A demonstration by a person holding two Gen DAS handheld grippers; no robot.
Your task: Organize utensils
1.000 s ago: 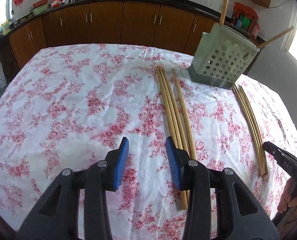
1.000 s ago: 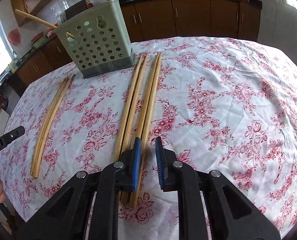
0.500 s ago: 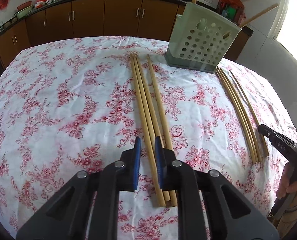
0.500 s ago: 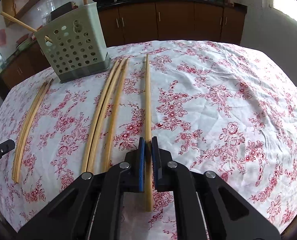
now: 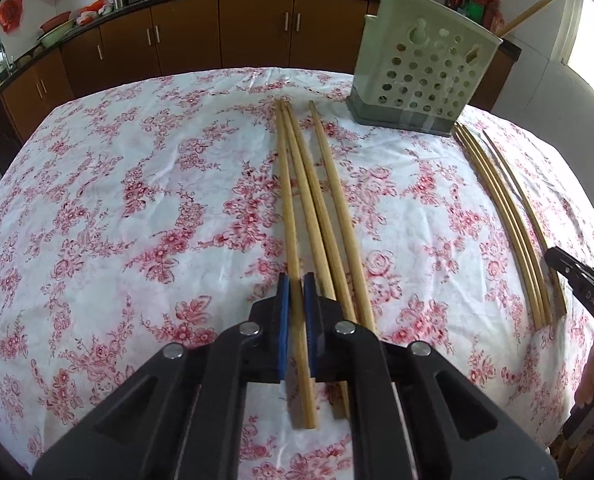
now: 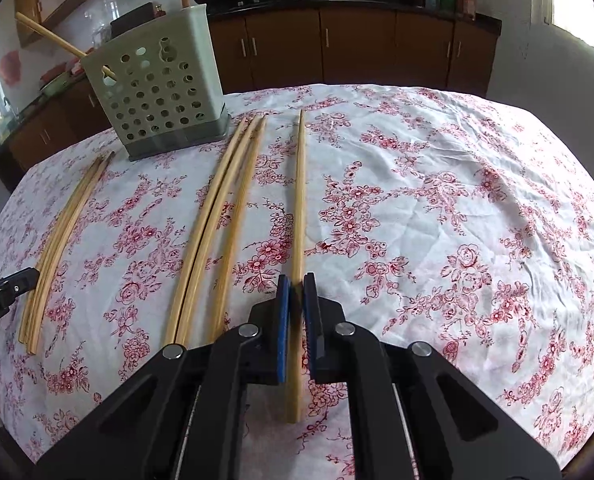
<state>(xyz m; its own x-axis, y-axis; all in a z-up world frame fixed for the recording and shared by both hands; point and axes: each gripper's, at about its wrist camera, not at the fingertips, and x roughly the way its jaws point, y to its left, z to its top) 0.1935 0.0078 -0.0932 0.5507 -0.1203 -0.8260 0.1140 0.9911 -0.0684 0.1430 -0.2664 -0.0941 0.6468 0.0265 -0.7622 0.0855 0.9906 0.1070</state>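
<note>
My left claw (image 5: 296, 285) clenches a chopstick (image 5: 290, 216) on the cloth (image 5: 117, 208), its butt behind my pads. My right claw (image 6: 296, 286) grips a lone stick (image 6: 299, 200) likewise.

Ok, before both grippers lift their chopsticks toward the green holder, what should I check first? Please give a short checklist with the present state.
1. Right gripper shut on the lone chopstick: ok.
2. Left gripper clamped on the leftmost chopstick: cannot tell; the pads flank it closely.
3. Leftmost chopstick free of the neighbouring chopstick: not ok; they touch at the far tips.
4. Holder upright on the tablecloth: ok.
5. Free room inside the holder: cannot tell; its opening is not visible.
</note>
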